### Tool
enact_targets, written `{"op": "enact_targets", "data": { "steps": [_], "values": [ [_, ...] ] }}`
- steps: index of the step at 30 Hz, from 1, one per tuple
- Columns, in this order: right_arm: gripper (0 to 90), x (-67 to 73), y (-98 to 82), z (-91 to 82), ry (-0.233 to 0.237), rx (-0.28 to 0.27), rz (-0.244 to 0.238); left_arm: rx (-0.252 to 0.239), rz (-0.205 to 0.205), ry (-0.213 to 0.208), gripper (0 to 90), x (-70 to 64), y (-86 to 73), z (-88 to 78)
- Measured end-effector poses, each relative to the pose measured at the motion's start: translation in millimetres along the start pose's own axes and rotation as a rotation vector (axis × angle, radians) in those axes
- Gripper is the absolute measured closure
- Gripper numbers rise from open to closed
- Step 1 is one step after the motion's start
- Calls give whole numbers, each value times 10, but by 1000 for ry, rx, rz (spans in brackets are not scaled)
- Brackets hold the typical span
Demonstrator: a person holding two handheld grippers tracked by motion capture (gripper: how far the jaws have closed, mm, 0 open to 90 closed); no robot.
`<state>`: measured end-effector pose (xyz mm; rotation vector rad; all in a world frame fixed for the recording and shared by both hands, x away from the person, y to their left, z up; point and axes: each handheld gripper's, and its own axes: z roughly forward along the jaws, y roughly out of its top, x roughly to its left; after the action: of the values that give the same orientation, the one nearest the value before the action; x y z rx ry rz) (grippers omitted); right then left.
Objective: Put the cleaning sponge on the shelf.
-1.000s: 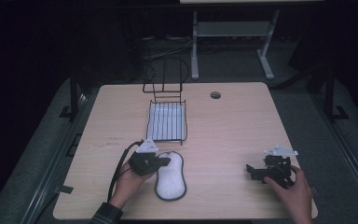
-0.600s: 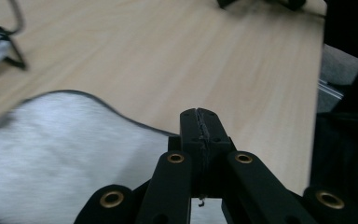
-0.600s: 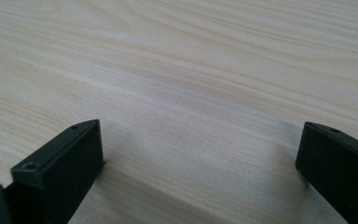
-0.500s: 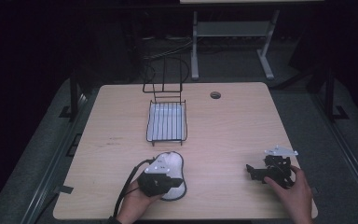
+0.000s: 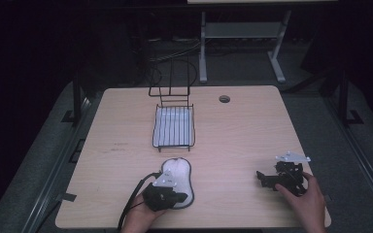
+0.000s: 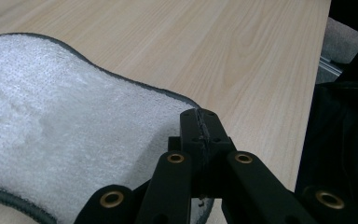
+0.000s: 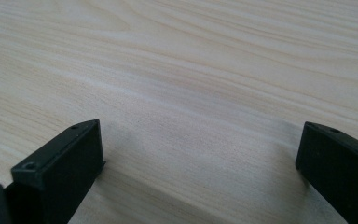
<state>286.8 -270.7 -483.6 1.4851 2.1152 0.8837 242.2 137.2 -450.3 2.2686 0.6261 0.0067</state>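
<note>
Mat (image 5: pixel 177 182): white fluffy pad w/ dark trim, flat on table (image 5: pixel 233 131), lower centre of high view. Judged light, soft, floppy, non-fragile; best grip is at the edge. Left gripper (image 6: pixel 199 128) jaws together, apparently pinching mat rim. Right gripper (image 7: pixel 200 154) jaws wide apart, nothing held.

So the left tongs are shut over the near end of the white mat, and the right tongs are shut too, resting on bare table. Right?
Not quite. The right tongs are open: the right gripper view shows their jaws standing wide apart over bare table. The rest holds: the left tongs are shut over the near end of the white mat.
</note>
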Motion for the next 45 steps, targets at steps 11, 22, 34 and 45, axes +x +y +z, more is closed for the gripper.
{"op": "enact_targets", "data": {
  "steps": [11,22,34,45],
  "values": [
    [2,2,0,-1,0,1,2,0,-40,25,898,89,-110,-144],
    [2,0,0,0,0,0,0,-4,-89,54,898,176,-250,-310],
    [2,0,0,0,0,0,1,-7,-147,93,898,321,-467,-567],
    [2,2,1,0,0,1,2,-11,-204,143,898,441,-691,-835]
  ]
}}
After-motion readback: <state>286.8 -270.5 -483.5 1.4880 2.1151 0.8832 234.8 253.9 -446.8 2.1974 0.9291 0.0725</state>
